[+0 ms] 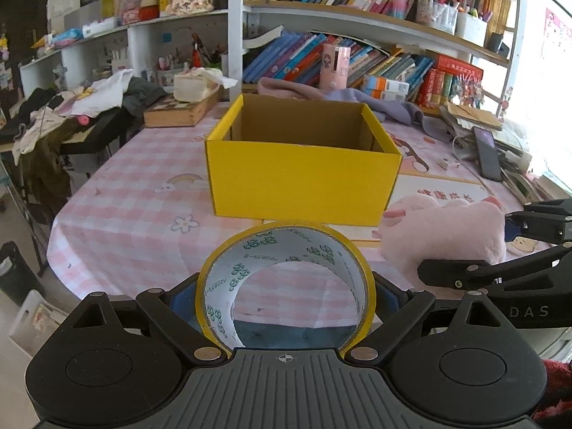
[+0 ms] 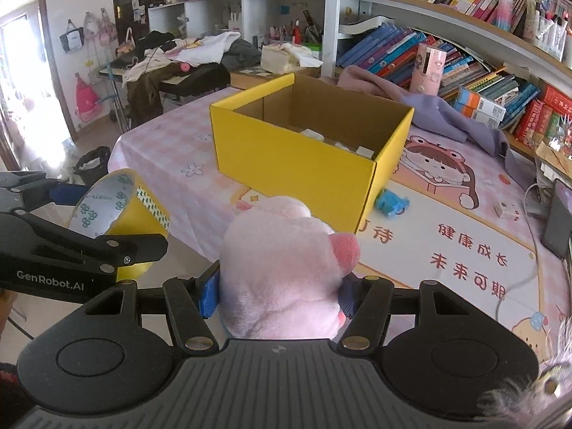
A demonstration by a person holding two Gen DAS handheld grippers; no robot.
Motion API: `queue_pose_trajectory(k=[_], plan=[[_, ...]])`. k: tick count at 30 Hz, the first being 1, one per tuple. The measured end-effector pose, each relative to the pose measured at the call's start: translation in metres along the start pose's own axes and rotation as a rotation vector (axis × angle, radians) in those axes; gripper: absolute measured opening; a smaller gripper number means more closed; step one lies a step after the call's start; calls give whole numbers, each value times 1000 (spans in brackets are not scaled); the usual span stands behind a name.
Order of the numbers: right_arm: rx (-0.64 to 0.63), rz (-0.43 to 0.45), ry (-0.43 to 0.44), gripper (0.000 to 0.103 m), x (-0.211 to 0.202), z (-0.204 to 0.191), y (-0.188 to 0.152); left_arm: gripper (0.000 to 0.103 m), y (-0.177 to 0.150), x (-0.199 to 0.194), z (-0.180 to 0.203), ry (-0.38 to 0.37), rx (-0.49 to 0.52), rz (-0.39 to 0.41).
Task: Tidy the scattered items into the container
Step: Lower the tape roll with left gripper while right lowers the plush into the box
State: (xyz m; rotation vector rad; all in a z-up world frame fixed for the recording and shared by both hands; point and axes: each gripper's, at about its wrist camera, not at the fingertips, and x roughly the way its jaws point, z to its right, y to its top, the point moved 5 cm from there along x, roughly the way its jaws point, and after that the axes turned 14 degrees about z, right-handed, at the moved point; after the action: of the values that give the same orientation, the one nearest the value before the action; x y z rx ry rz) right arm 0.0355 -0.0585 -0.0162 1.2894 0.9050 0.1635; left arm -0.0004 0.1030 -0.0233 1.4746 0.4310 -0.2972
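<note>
- Gripping a yellow tape roll [image 1: 284,286] in my left gripper [image 1: 284,307], level, short of the yellow box [image 1: 304,175] ahead.
- My right gripper [image 2: 279,293] clamps a pink plush toy [image 2: 282,271] beside it.
- Only the right wrist view shows white pieces [image 2: 364,151] inside the box and a blue toy [image 2: 389,204] at its corner.

I see the box [image 2: 304,157] on the table [image 2: 464,236], shelves [image 2: 447,28] behind it, the toy car [image 2: 389,203] beside its near corner.
</note>
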Motion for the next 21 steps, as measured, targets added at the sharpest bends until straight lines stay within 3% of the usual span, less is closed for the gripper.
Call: queue_pose_trajectory(k=[13,21], plan=[[-20,48,-6,59,14,6,23,94,27,17,-10,-14,4,42],[-66,182,-19,59,23,25,66,94,71,44,-12,-8,20,124]])
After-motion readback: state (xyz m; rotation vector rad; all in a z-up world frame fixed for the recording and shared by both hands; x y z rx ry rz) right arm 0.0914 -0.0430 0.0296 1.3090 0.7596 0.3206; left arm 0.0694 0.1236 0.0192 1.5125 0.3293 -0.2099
